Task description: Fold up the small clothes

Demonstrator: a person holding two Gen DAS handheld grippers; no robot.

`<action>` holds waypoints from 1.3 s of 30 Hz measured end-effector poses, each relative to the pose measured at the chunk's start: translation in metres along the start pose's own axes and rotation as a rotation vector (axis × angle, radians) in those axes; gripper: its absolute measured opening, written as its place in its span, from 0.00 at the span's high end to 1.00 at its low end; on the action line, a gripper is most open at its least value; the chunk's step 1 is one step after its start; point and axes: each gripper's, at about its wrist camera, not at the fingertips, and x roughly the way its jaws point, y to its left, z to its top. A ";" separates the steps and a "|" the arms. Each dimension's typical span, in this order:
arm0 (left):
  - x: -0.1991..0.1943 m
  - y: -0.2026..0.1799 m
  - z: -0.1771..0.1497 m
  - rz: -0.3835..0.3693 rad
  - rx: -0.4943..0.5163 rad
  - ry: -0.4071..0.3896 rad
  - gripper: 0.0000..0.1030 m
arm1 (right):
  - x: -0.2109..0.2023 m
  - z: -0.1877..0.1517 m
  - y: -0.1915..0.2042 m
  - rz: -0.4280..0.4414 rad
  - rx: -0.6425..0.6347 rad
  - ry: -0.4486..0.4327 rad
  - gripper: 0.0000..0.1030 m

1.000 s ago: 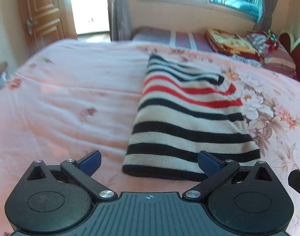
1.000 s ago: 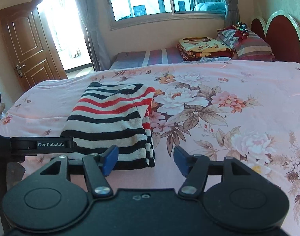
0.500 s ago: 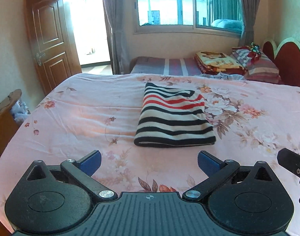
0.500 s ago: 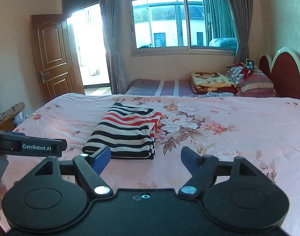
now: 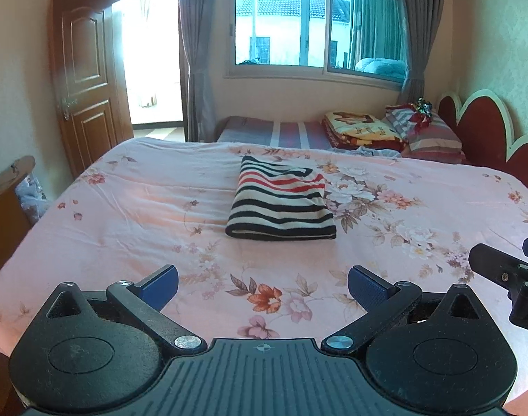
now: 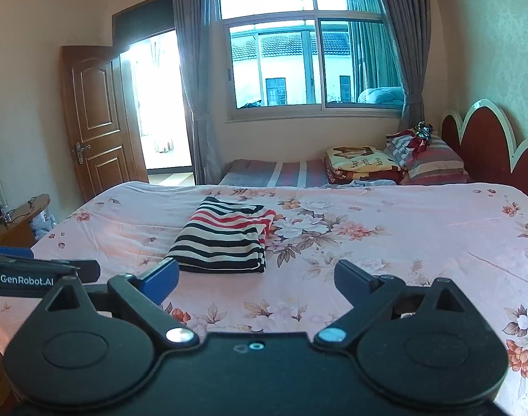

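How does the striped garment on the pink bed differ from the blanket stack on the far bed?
The striped garment has black, red and cream bands; the blanket stack is yellow and red with a printed picture. The garment is one flat, low folded piece lying alone in the middle of the floral sheet; the stack is thicker, several layers high, and sits right beside the striped pillows. Both are folded and neither is held by any tongs.

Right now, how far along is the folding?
Done: the striped top lies folded in a neat rectangle on the floral bedsheet. In hand: nothing; left claw and right claw are open and empty, the right's jaws just widened. Left: no unfolded small clothes visible.
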 end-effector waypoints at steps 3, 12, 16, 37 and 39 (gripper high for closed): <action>-0.005 0.001 -0.006 -0.010 -0.032 0.029 0.00 | -0.007 -0.001 -0.001 -0.007 0.003 -0.001 0.04; -0.017 0.002 -0.013 0.015 -0.054 0.031 0.00 | -0.020 -0.008 -0.006 -0.036 0.042 -0.006 0.03; -0.019 0.002 -0.012 0.030 -0.051 0.022 0.00 | -0.019 -0.011 -0.007 -0.050 0.048 -0.005 0.03; -0.021 -0.010 -0.011 0.058 -0.026 0.014 0.00 | -0.020 -0.015 -0.014 -0.075 0.061 -0.010 0.02; -0.020 -0.010 -0.011 0.058 -0.025 0.016 0.00 | -0.019 -0.015 -0.015 -0.073 0.065 -0.005 0.02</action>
